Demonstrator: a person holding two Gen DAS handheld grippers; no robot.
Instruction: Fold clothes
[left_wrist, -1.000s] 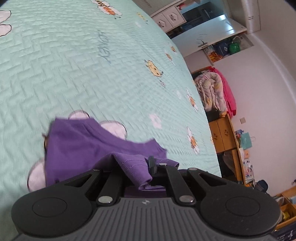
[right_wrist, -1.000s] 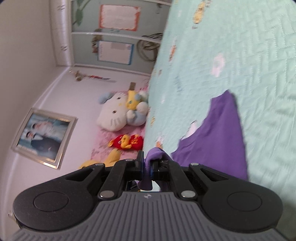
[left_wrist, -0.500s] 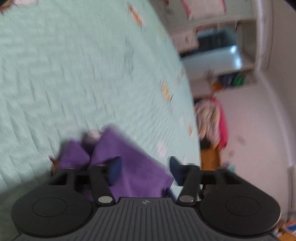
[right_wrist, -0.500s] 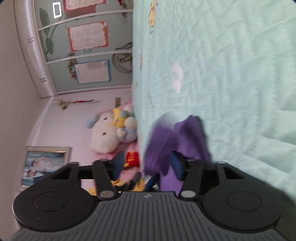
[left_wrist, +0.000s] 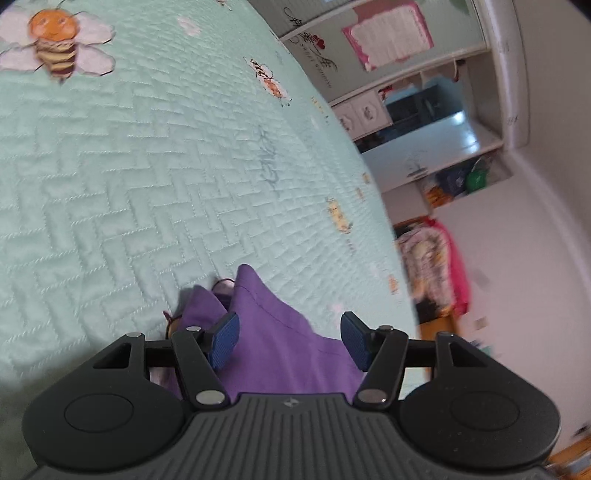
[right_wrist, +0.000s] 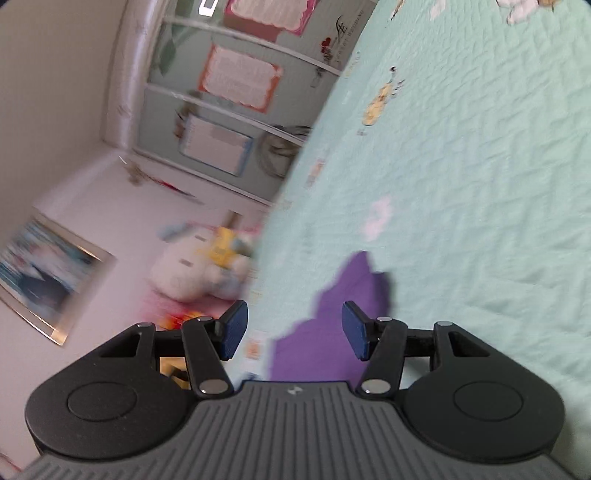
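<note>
Both grippers, left (left_wrist: 288, 341) and right (right_wrist: 293, 330), spread wide over the shirt (left_wrist: 280, 347); between folds, next grab needs an edge.

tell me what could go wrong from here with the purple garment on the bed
1. Both tools are open: the left tool and the right tool hold nothing, so the purple garment lies loose and its fold may spring open or bunch.
2. In the right wrist view the garment lies close to the edge of the green quilt; a careless nudge could push it off.
3. Both views are partly blurred, so a regrasp might catch the quilt too.
</note>
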